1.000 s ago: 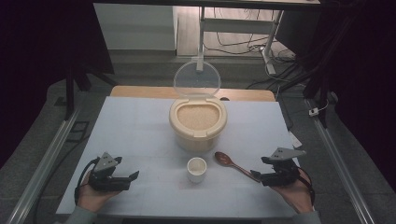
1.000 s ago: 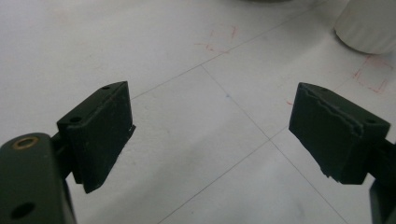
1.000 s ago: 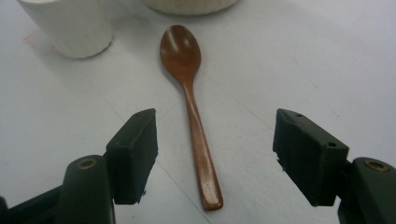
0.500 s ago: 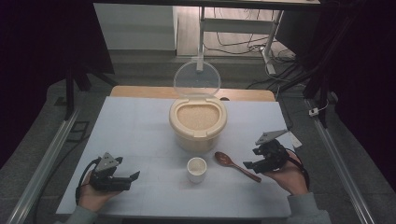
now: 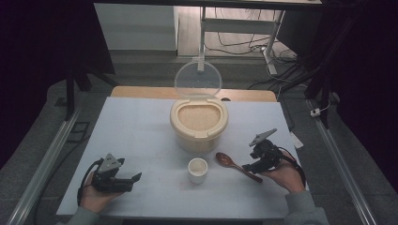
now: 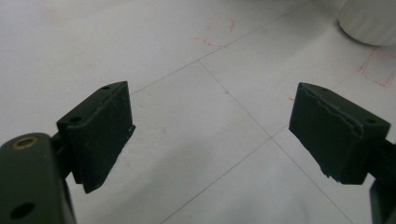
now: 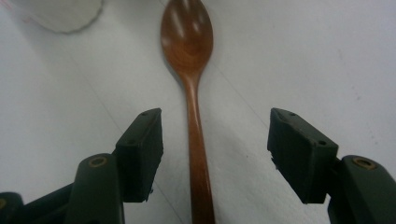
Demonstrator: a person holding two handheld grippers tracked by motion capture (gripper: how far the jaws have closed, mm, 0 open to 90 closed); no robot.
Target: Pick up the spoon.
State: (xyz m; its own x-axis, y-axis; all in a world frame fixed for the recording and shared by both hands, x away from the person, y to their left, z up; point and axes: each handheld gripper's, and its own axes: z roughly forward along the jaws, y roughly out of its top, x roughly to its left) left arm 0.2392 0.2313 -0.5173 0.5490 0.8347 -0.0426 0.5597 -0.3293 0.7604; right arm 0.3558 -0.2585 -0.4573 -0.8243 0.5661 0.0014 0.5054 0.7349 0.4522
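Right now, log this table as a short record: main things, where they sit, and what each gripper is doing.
container: cream rice container, clear lid up, full of rice, mid table
cup: small white cup, in front of the container
spoon: wooden spoon, flat on the table, right of the cup
right gripper: right gripper open, jaws just been closing, astride the spoon's handle without touching
left gripper: left gripper open, nothing between the jaws
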